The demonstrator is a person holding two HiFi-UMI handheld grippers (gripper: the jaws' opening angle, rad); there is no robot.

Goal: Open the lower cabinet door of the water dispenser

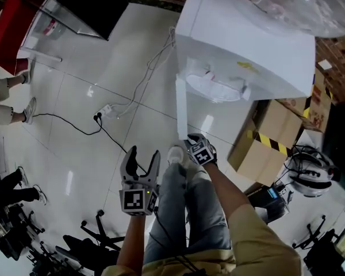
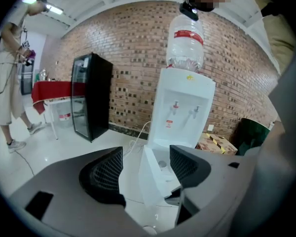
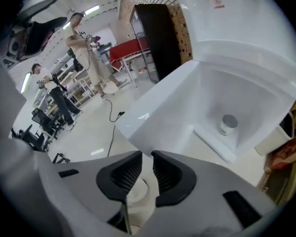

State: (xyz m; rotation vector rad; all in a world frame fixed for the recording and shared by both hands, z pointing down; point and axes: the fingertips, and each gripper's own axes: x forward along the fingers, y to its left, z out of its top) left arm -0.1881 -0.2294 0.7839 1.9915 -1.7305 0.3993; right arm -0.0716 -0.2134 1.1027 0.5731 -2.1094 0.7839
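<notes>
The white water dispenser carries a clear bottle. Its lower cabinet door stands swung out, edge-on in the head view. In the right gripper view the door angles left and the white cabinet interior shows, with a small grey cylinder inside. My right gripper hangs by the door's lower edge; its jaws are shut with nothing between them. Further back and to the left, my left gripper is open and empty, and its jaws frame the open door.
Cardboard boxes with hazard tape sit right of the dispenser. A power strip and cables lie on the tiled floor. A black glass-door fridge, a red-covered table and a standing person are to the left. Chair bases are nearby.
</notes>
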